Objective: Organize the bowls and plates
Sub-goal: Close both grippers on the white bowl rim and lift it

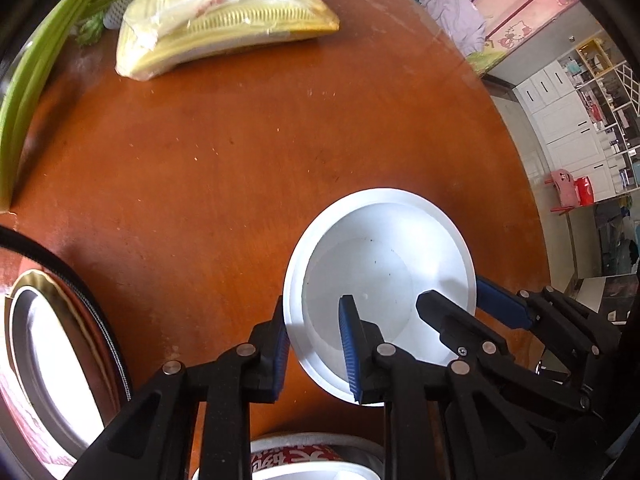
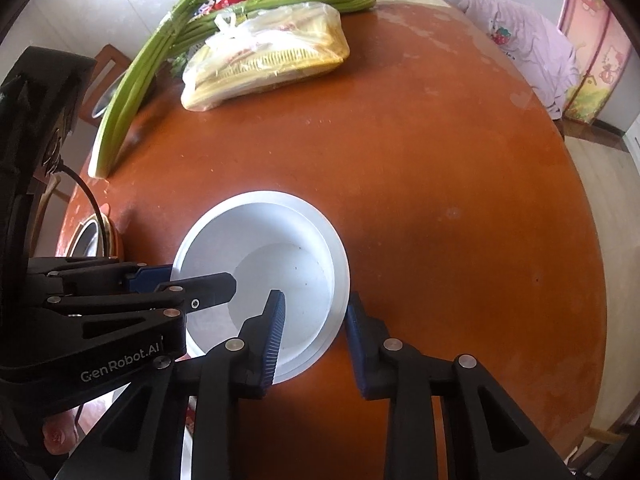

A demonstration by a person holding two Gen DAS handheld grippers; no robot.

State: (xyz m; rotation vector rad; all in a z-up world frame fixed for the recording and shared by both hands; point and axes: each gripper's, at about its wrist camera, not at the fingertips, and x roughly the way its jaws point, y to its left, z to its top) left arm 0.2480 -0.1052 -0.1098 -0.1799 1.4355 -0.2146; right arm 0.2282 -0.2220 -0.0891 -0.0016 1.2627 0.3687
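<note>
Bowls like this white bowl (image 1: 380, 276) are what we take to be stiff glazed ware: hard, smooth, slippery under rubber pads, and likely to chip if knocked. It sits upright and empty on the round wooden table (image 1: 240, 140), near our edge, and we judge it light enough for one hand. Our left gripper (image 1: 316, 344) straddles the bowl's left rim, one blue pad outside the wall and one inside, the jaws drawn in close on it. Our right gripper (image 2: 314, 340) does the same on the opposite rim, though a slight gap seems to remain at its outer pad. We think the rim is the only sensible hold, wall pinched squarely. A bagged yellow basket (image 1: 224, 28) and green stalks (image 2: 132, 92) lie well apart.
</note>
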